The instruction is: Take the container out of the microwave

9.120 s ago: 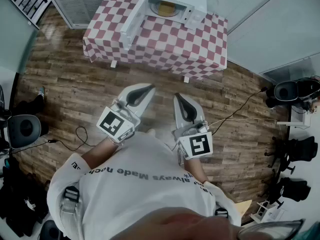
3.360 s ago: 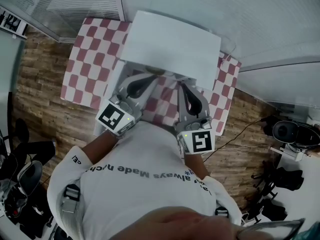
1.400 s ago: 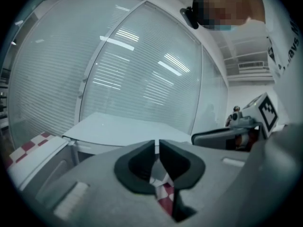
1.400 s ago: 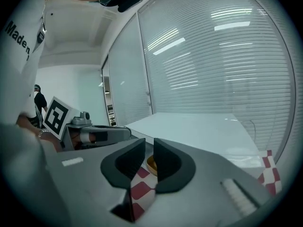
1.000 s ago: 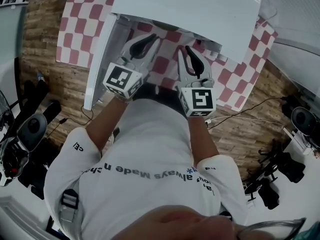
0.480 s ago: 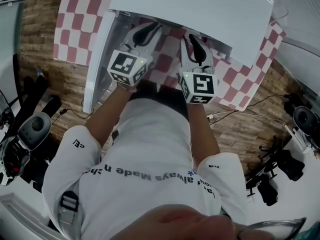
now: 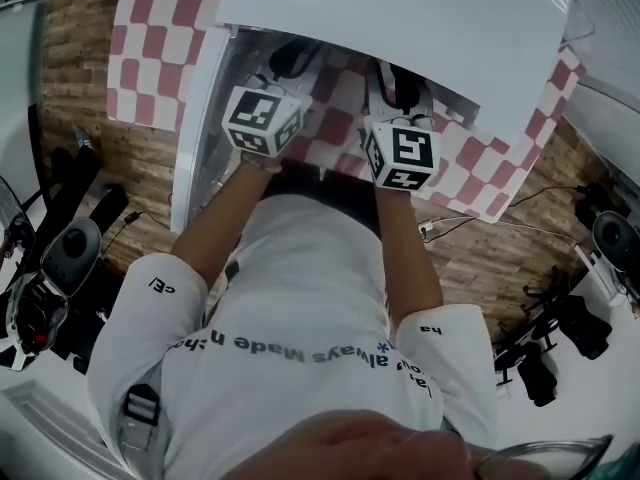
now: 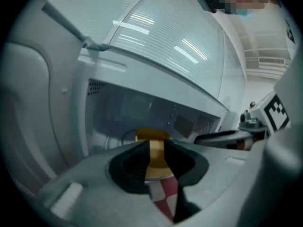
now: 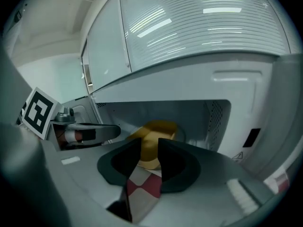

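A white microwave (image 7: 400, 18) stands on a table with a red-and-white checkered cloth (image 7: 150, 28), its door (image 7: 197, 138) swung open to the left. A yellow container (image 9: 156, 129) sits inside the cavity, also seen in the left gripper view (image 8: 151, 134). My left gripper (image 7: 292, 63) and right gripper (image 7: 398, 80) point side by side into the opening, just in front of it. Both pairs of jaws are opening with nothing between them: left gripper (image 8: 156, 150), right gripper (image 9: 149, 148). The container lies ahead of both, untouched.
The microwave's top hides the cavity in the head view. Its control panel (image 9: 255, 136) is at the right of the opening. Black chairs (image 7: 60, 258) and cables (image 7: 480, 228) are on the wooden floor around the table.
Both grippers have moved down and forward to the microwave's opening, their tips now under its top edge in the head view. Their jaws stand wider apart.
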The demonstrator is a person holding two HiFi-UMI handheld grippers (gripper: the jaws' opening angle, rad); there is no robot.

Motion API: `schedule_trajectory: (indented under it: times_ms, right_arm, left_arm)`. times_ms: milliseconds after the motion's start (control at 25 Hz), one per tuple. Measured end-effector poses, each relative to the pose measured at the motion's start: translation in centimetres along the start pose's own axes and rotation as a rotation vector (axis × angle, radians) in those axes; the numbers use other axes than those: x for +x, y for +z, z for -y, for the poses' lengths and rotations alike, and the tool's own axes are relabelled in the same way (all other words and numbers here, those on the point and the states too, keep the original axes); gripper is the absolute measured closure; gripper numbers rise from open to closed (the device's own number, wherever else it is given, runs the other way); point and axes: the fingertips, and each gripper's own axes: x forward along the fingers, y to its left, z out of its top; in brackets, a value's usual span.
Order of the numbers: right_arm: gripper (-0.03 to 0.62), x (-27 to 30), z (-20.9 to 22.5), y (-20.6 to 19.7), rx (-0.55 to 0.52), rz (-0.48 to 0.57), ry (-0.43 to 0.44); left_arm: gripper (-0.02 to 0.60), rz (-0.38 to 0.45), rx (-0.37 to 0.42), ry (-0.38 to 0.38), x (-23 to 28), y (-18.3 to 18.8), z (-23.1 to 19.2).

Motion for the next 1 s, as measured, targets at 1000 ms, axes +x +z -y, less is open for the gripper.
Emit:
schedule_trajectory:
  times_ms: [1000]
  right_arm:
    - [0.442, 5.0, 1.2, -2.2, 0.088, -0.070, -0.040]
  left_arm:
    - [0.433, -0.060, -0.095, 0.048, 3.3, -2.6, -4.0]
